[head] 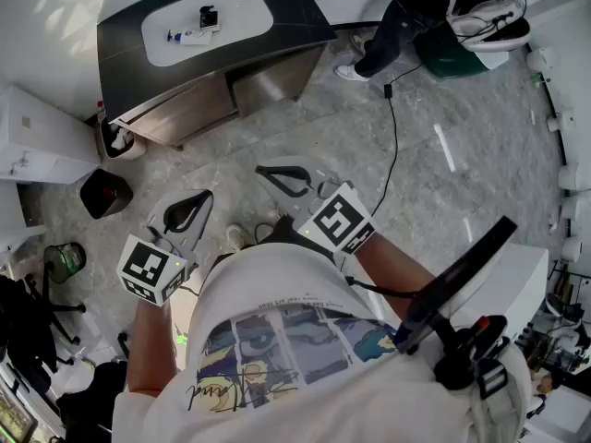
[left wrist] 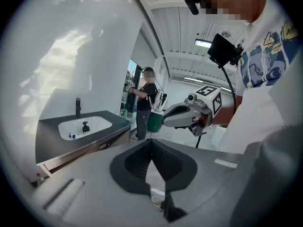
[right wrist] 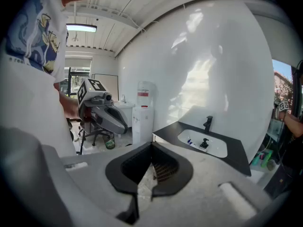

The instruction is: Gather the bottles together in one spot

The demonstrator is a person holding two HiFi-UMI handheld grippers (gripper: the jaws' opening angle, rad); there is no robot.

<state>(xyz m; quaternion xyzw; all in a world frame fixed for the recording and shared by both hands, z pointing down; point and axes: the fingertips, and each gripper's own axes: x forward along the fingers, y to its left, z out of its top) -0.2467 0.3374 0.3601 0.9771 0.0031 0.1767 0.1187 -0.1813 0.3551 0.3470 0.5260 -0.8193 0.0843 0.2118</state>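
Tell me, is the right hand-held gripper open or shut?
Shut. In the right gripper view, the right hand-held gripper has its two dark jaws meeting at the tips, with nothing held between them.

The small items (head: pixel 209 17) in the sink (head: pixel 249 7), perhaps bottles, are too tiny to tell.

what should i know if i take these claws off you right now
Claws: the left claw is shut and empty, held out over the floor. The right claw is shut and empty too, beside it.
Things: a small dark bottle stands in the white basin of the dark counter. A white and blue item lies next to it. Both are well ahead of the claws.
Done: nothing that shows.
Left: step up to the counter, look for any other bottles, then group them all in one spot.
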